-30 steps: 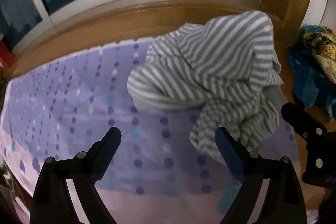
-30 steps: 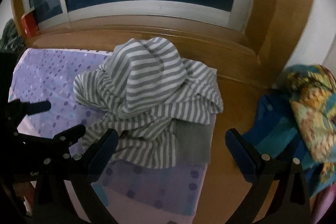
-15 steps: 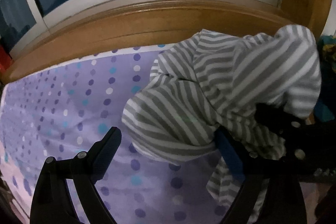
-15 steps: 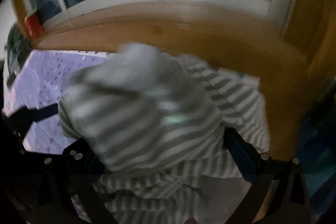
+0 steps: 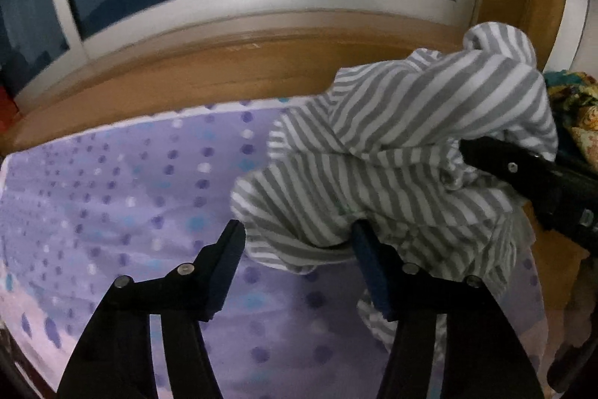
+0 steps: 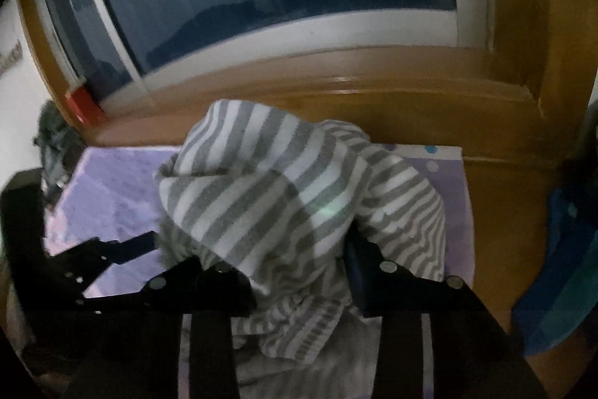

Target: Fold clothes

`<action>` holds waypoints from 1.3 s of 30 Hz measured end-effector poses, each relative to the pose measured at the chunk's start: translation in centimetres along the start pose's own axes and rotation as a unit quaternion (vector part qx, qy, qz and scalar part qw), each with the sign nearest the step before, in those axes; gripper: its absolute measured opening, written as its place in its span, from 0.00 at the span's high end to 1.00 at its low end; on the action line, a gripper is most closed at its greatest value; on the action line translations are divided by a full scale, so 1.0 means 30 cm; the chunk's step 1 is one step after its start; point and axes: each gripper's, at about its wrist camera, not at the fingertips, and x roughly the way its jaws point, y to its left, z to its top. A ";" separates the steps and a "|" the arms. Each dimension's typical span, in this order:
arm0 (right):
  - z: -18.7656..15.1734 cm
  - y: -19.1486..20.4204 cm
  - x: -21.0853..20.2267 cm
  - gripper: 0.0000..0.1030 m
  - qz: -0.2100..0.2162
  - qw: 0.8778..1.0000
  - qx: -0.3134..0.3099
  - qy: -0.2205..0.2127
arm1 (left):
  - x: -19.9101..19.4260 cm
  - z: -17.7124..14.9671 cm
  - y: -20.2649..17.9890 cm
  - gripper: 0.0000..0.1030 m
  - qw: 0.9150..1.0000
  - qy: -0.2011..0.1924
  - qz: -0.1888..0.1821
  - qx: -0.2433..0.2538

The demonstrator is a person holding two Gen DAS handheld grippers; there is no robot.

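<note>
A grey-and-white striped garment (image 5: 411,137) (image 6: 261,174) sits crumpled in a heap on a purple dotted sheet (image 5: 130,193) (image 6: 112,182). My left gripper (image 5: 299,238) is closing around the heap's lower left bulge. The right fingertip is tucked under the cloth, and the left fingertip sits at the cloth's edge with its pad still bare. My right gripper (image 6: 299,264) is closing too, and bunched striped cloth fills the gap between its fingers and drapes over both. In the left wrist view, the right gripper (image 5: 523,174) pokes into the heap from the right.
A wooden sill (image 5: 224,73) and a dark window run along the sheet's far edge. A colourful patterned cloth (image 5: 575,107) and a blue cloth (image 6: 560,268) lie off the sheet to the right. At the far left are a red object (image 6: 80,103) and a dark bundle (image 6: 56,137).
Both grippers have moved in onto the striped garment and their jaws have narrowed from wide open. The cloth now bulges up between the right fingers.
</note>
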 end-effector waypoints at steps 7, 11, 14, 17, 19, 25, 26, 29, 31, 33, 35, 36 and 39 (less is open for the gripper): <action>-0.013 0.282 -0.102 0.66 0.034 0.998 -0.035 -0.030 | -0.183 -0.071 0.221 0.41 1.000 -0.026 -0.013 0.006; -0.057 0.494 -0.042 0.66 0.038 0.997 -0.064 -0.021 | -0.241 -0.141 0.396 0.41 0.999 -0.032 0.010 -0.002; -0.121 0.607 0.045 0.66 0.034 0.997 -0.075 0.005 | -0.251 -0.191 0.512 0.41 0.999 -0.028 0.028 -0.004; -0.164 0.696 0.155 0.62 0.018 0.996 -0.080 0.037 | -0.265 -0.233 0.609 0.41 0.999 -0.019 0.029 -0.005; -0.202 0.756 0.175 0.56 0.004 0.995 -0.084 0.046 | -0.261 -0.249 0.651 0.41 1.000 -0.013 0.020 -0.006; -0.201 0.796 0.101 0.39 -0.025 0.995 -0.085 0.047 | -0.273 -0.257 0.669 0.41 0.999 -0.010 -0.031 0.005; -0.199 0.782 0.081 0.31 -0.021 0.996 -0.072 0.045 | -0.272 -0.253 0.660 0.41 0.999 -0.008 -0.036 0.009; -0.213 0.694 -0.020 0.25 -0.008 0.999 -0.022 0.043 | -0.271 -0.240 0.614 0.41 0.999 -0.009 -0.047 0.022; -0.219 0.636 -0.071 0.25 -0.006 0.999 -0.003 0.038 | -0.275 -0.231 0.585 0.41 0.998 -0.015 -0.047 0.033; -0.228 0.569 -0.098 0.25 -0.020 0.999 0.003 0.031 | -0.283 -0.217 0.559 0.41 0.998 -0.015 -0.041 0.044; -0.229 0.510 -0.069 0.25 -0.029 0.999 0.019 0.039 | -0.295 -0.198 0.528 0.41 0.997 -0.015 -0.048 0.059; -0.229 0.483 -0.050 0.25 -0.032 0.998 0.028 0.044 | -0.301 -0.187 0.509 0.41 0.996 -0.016 -0.054 0.069; -0.232 0.444 0.027 0.25 -0.016 0.998 0.041 0.054 | -0.294 -0.163 0.468 0.40 0.994 -0.023 -0.041 0.095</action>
